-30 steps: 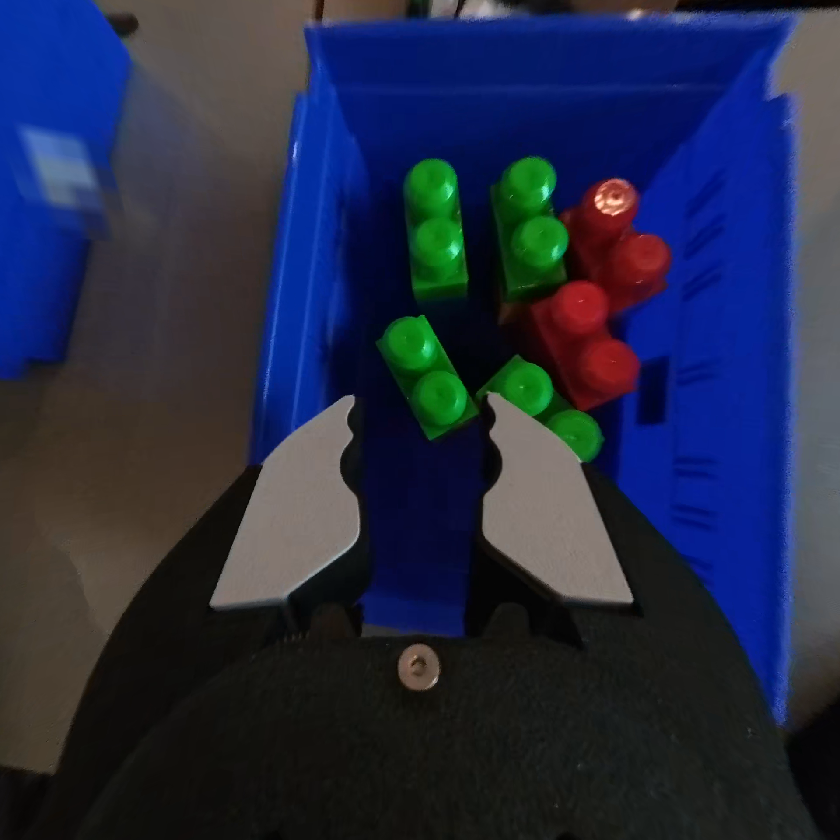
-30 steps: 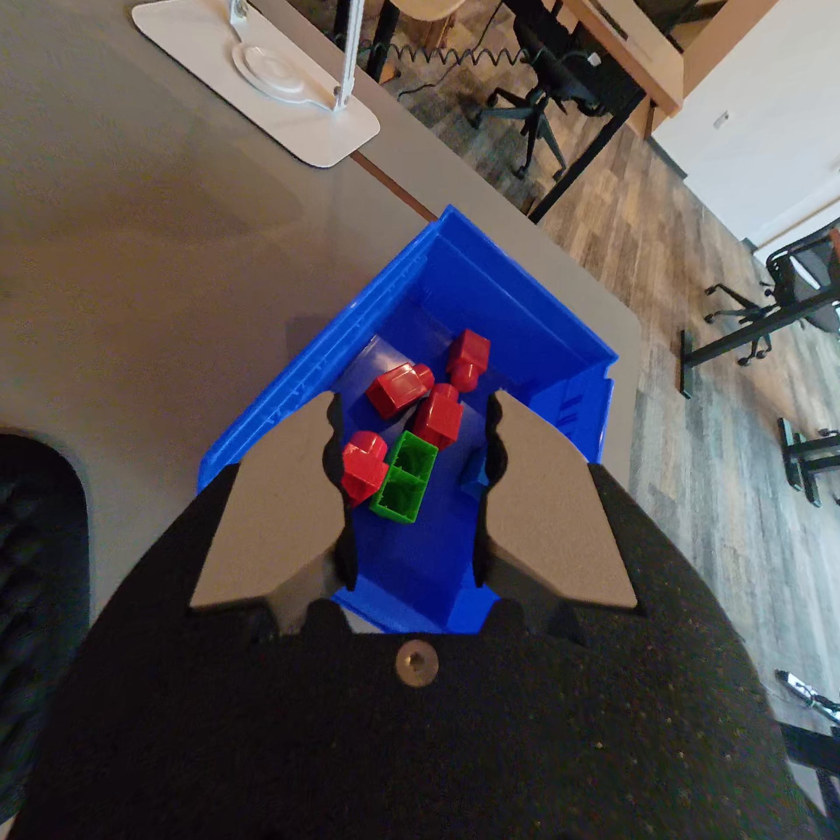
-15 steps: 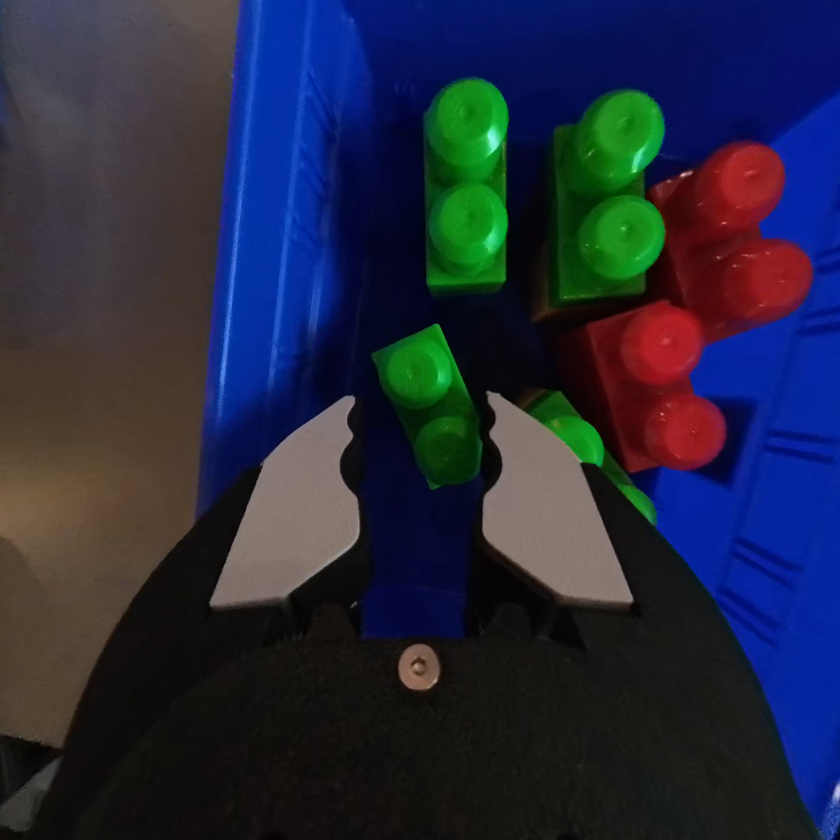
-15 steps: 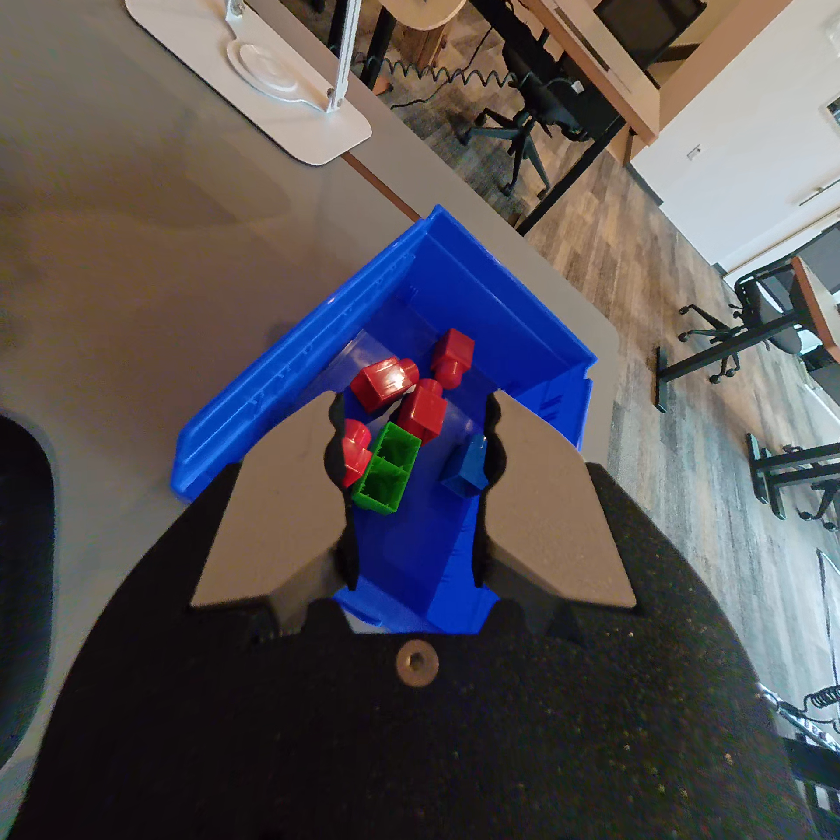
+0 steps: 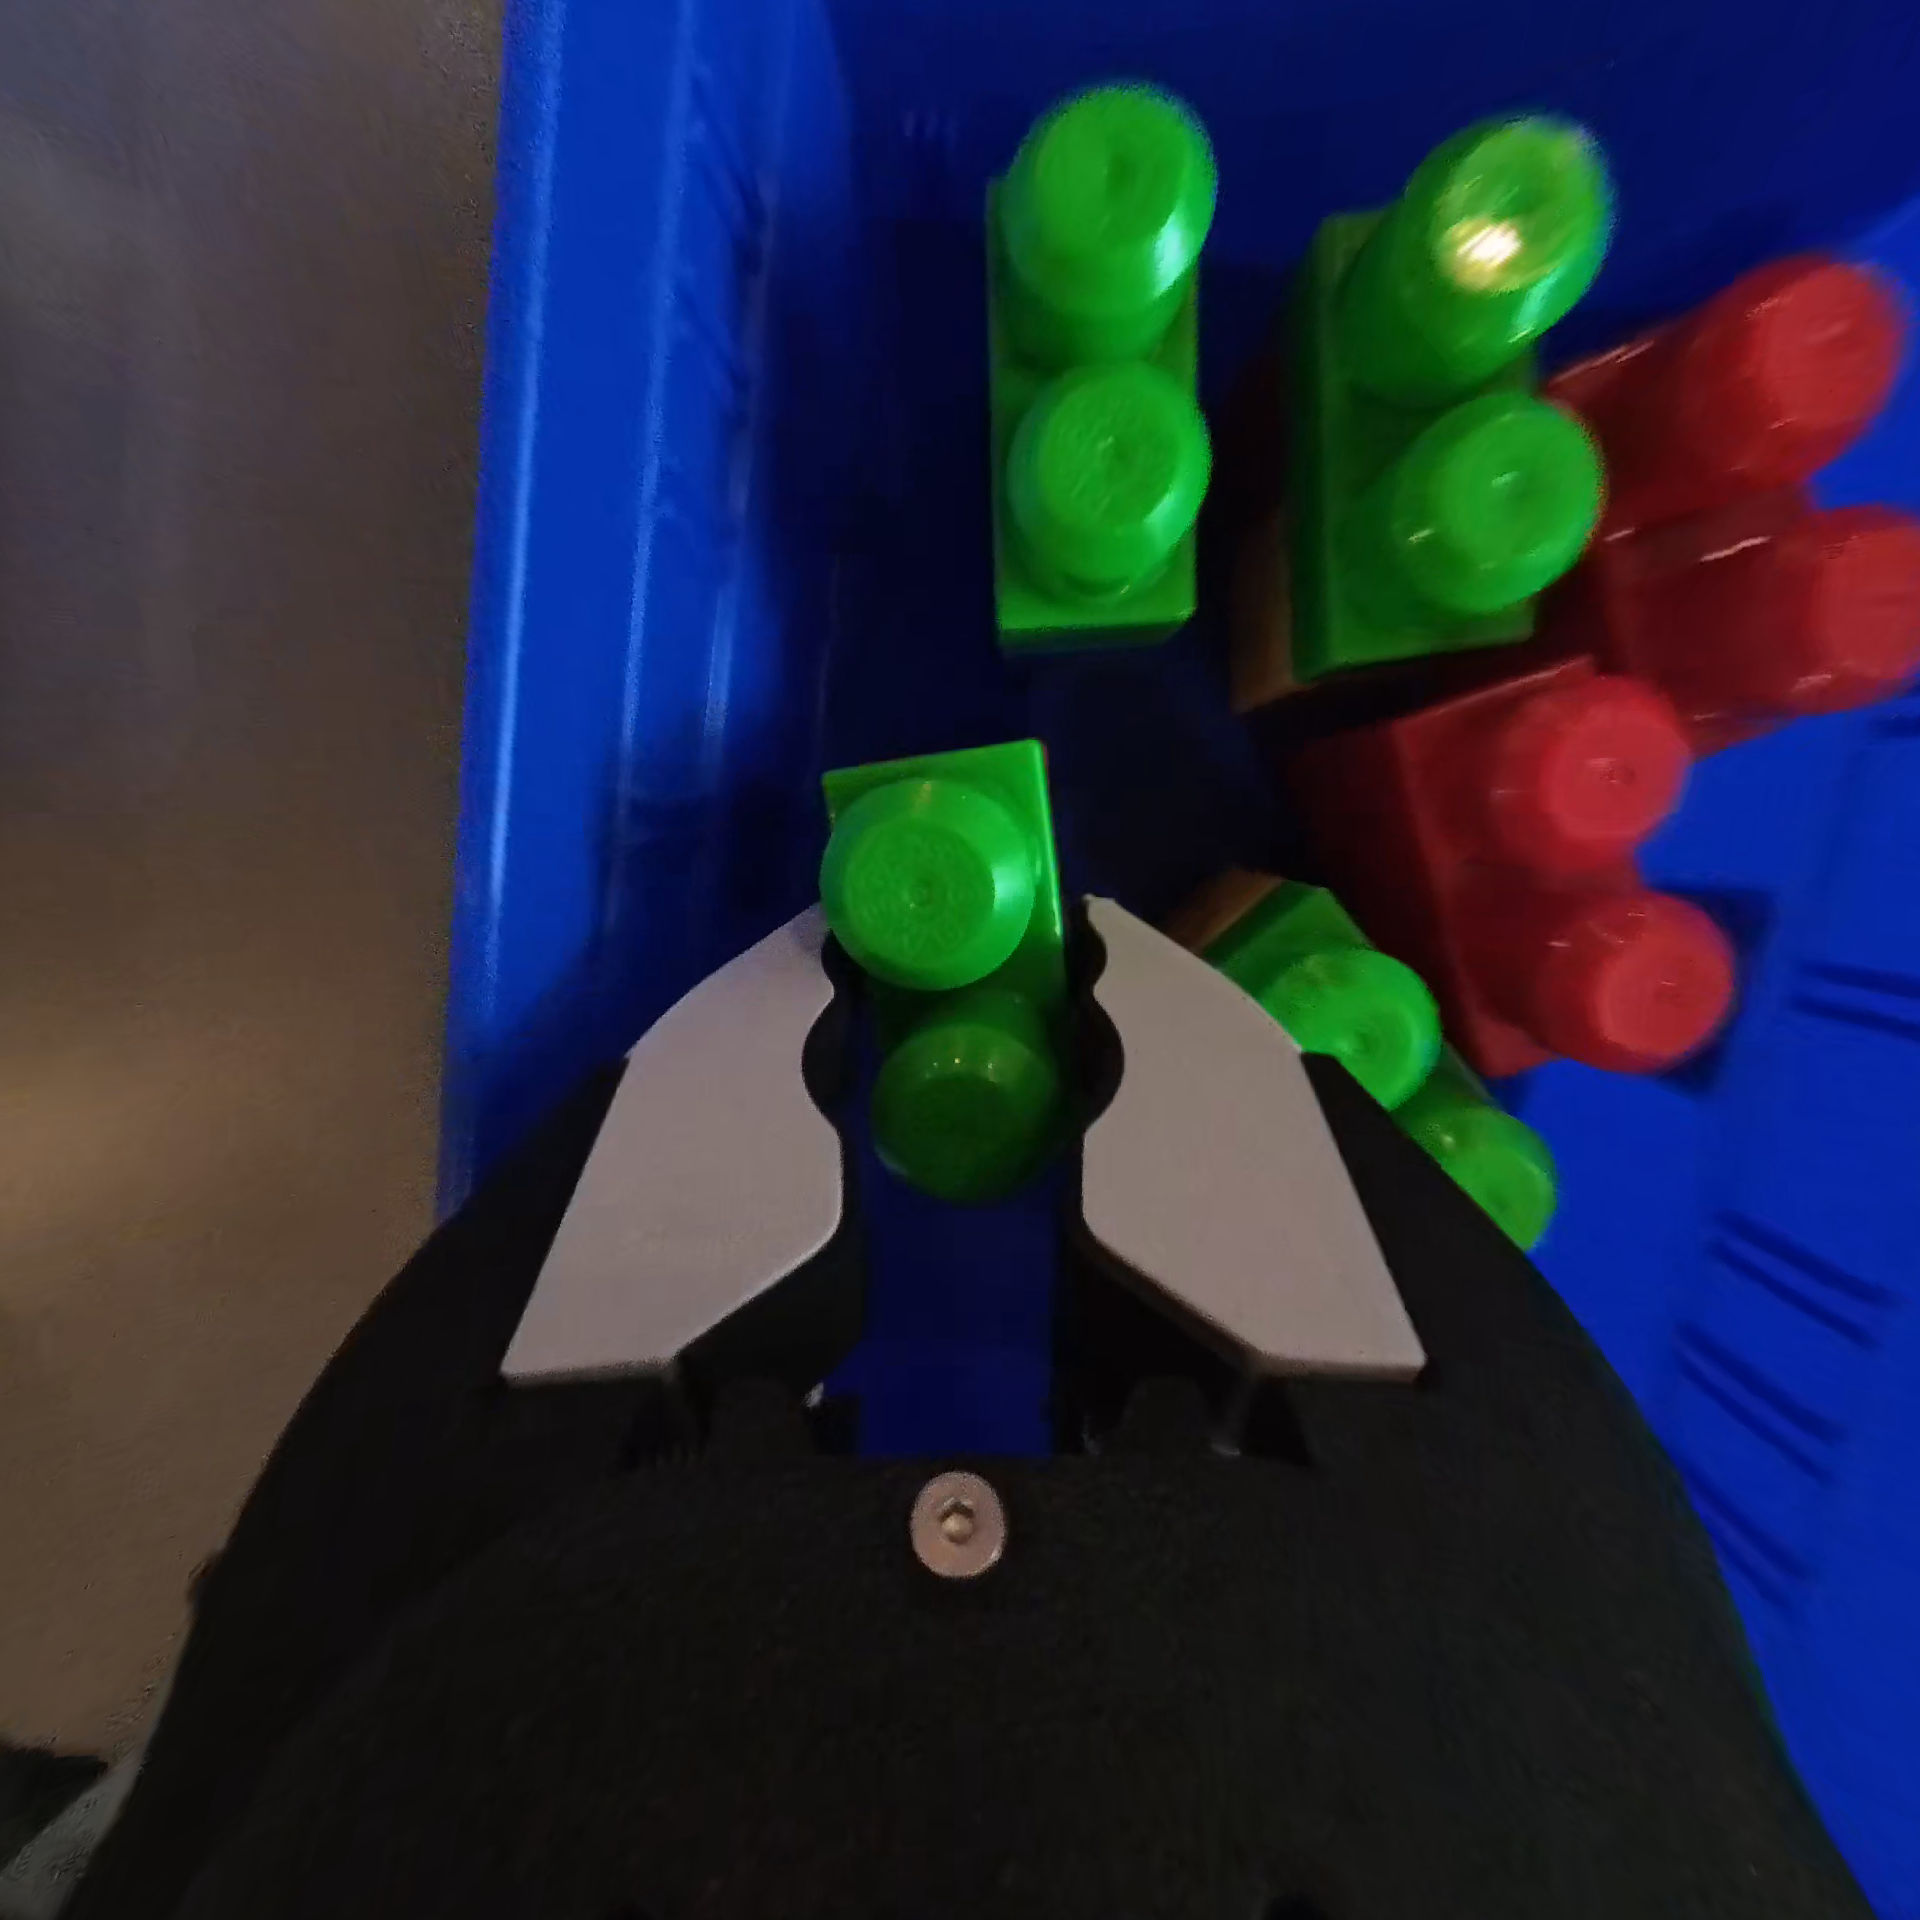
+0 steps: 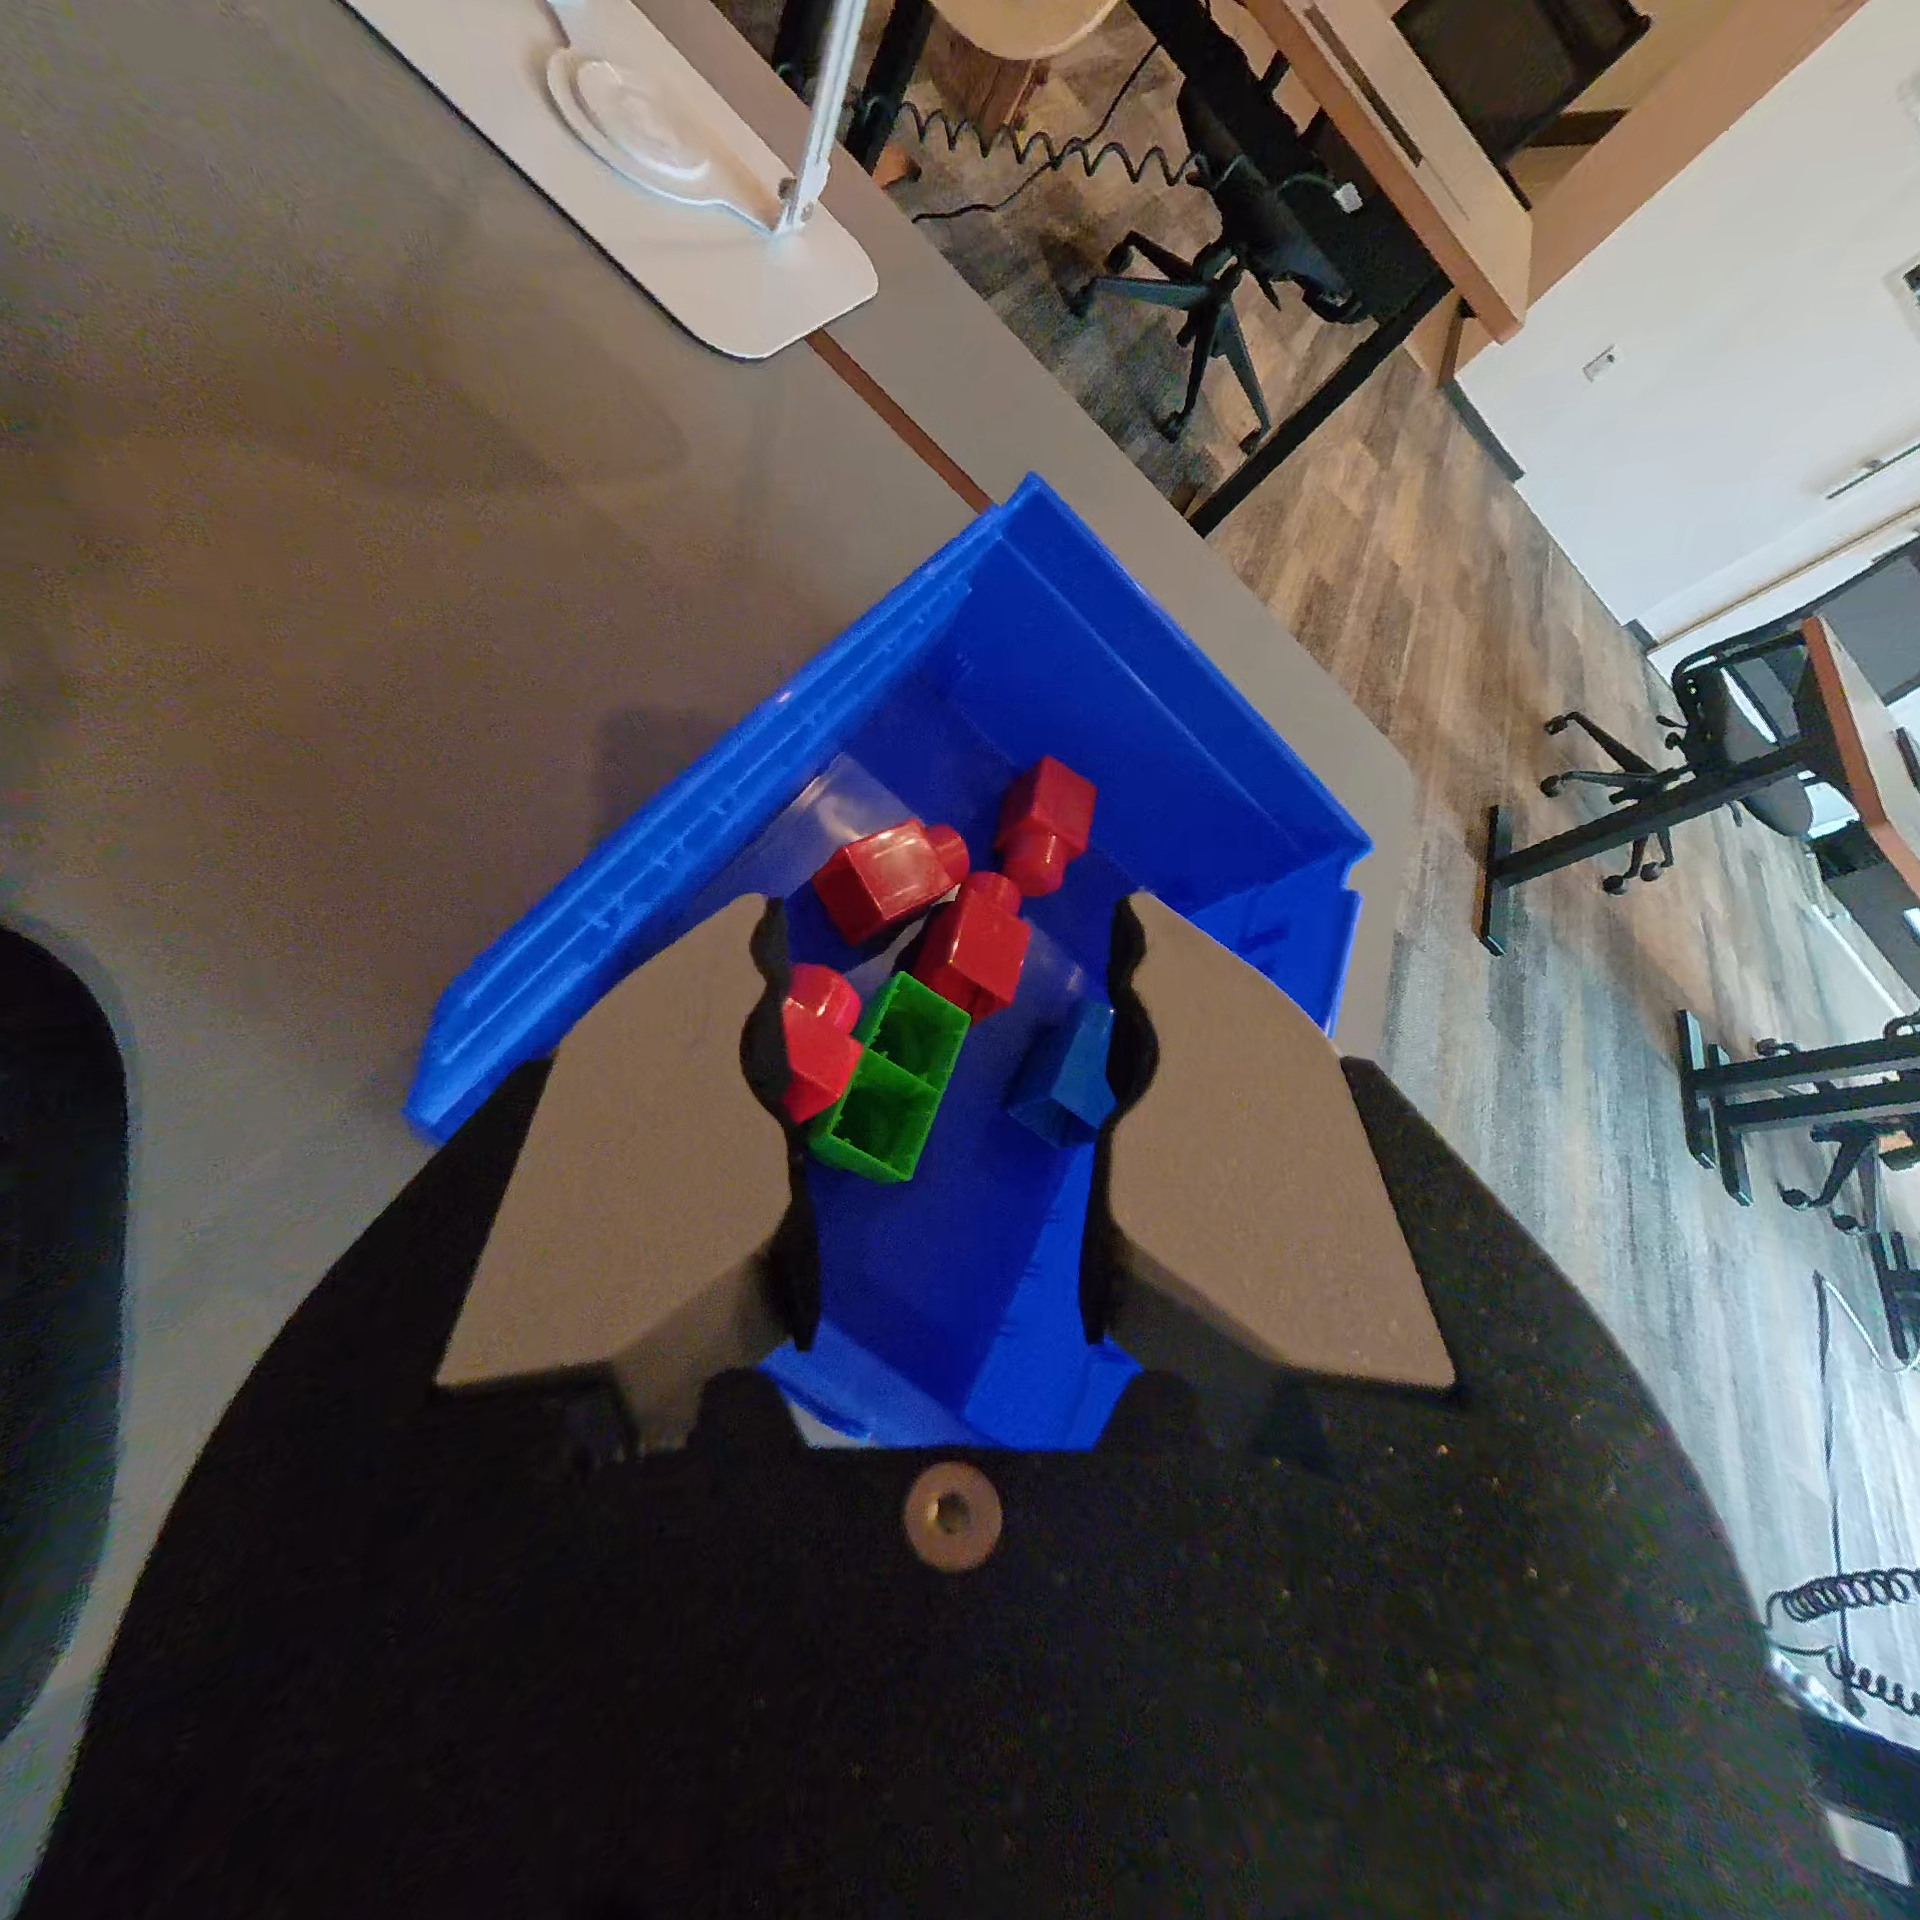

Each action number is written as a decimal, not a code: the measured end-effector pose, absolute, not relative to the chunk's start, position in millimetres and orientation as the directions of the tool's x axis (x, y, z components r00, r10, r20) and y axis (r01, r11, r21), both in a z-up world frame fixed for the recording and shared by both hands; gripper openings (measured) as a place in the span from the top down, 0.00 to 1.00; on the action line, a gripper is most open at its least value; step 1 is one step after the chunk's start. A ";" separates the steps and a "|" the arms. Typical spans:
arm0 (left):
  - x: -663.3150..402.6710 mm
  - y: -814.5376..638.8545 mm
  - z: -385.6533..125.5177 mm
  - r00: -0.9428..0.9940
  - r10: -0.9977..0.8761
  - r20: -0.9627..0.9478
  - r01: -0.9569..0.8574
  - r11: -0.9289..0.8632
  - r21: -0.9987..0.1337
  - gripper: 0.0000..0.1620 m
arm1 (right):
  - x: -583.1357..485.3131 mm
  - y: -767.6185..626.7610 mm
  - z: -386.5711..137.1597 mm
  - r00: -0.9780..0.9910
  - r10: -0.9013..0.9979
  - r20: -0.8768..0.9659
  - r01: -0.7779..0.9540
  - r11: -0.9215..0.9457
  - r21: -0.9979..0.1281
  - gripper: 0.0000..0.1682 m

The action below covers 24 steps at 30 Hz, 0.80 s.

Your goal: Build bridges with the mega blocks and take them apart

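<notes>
In the left wrist view my left gripper (image 5: 956,925) is down inside a blue bin (image 5: 644,520). Its jaws are shut on a green two-stud block (image 5: 935,894), one finger on each long side. Three more green blocks (image 5: 1101,416) and two red blocks (image 5: 1538,862) lie farther in and to the right. In the right wrist view my right gripper (image 6: 945,914) is open and empty above a second blue bin (image 6: 1143,686). That bin holds several red blocks (image 6: 894,873), an upside-down green block (image 6: 894,1081) and a blue block (image 6: 1070,1070).
Both bins stand on a grey table (image 6: 364,520); the second is at its far edge. A white lamp base (image 6: 717,208) sits at the back. A dark rounded object (image 6: 52,1247) is at the left edge. Office chairs and desks stand on the floor beyond. The gap from one gripper's tips to the other's is roughly 80 cm.
My left gripper went deeper into its bin and its jaws closed on the green block. My right gripper stayed open over its bin, with the view shifting slightly.
</notes>
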<state>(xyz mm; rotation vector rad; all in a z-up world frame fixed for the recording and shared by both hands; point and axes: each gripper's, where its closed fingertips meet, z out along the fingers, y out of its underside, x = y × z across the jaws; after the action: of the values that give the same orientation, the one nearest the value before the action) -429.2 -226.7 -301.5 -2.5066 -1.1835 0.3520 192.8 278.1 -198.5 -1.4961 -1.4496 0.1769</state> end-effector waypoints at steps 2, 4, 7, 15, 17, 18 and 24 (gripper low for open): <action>-425.6 -217.0 -284.0 0.640 0.768 -0.014 0.660 -0.559 -0.502 0.76 | 186.4 273.6 -197.4 0.253 0.819 0.515 0.666 0.238 -0.707 0.65; -419.0 -206.1 -262.1 0.667 0.743 0.048 0.613 -0.512 -0.602 0.76 | 176.0 265.4 -194.5 0.232 0.834 0.501 0.643 0.255 -0.722 0.65; -403.4 -191.7 -226.7 0.715 0.688 0.126 0.537 -0.425 -0.729 0.76 | 155.5 248.2 -187.7 0.186 0.867 0.462 0.583 0.280 -0.762 0.65; -349.3 -169.5 -133.5 0.837 0.513 0.188 0.296 -0.136 -0.945 0.76 | 85.4 179.8 -167.3 -0.024 0.926 0.376 0.408 0.353 -0.842 0.66; -316.0 -154.6 -101.6 0.895 0.330 0.301 0.301 0.051 -0.952 0.77 | 63.7 154.6 -157.4 -0.100 0.940 0.326 0.326 0.340 -0.882 0.66; -299.9 -149.4 -88.1 0.913 0.235 0.335 0.311 0.131 -0.941 0.77 | 53.5 142.6 -152.3 -0.137 0.944 0.301 0.291 0.328 -0.899 0.67; -216.6 -119.1 -63.0 0.931 -0.168 0.324 0.362 0.297 -0.884 0.77 | 4.0 69.5 -123.2 -0.373 0.916 0.149 0.141 0.215 -0.966 0.67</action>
<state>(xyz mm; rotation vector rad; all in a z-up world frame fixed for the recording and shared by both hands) -216.6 -119.1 -63.0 -1.2212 -0.1825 -0.3544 4.0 69.5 -123.2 -0.9981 -1.6978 1.2336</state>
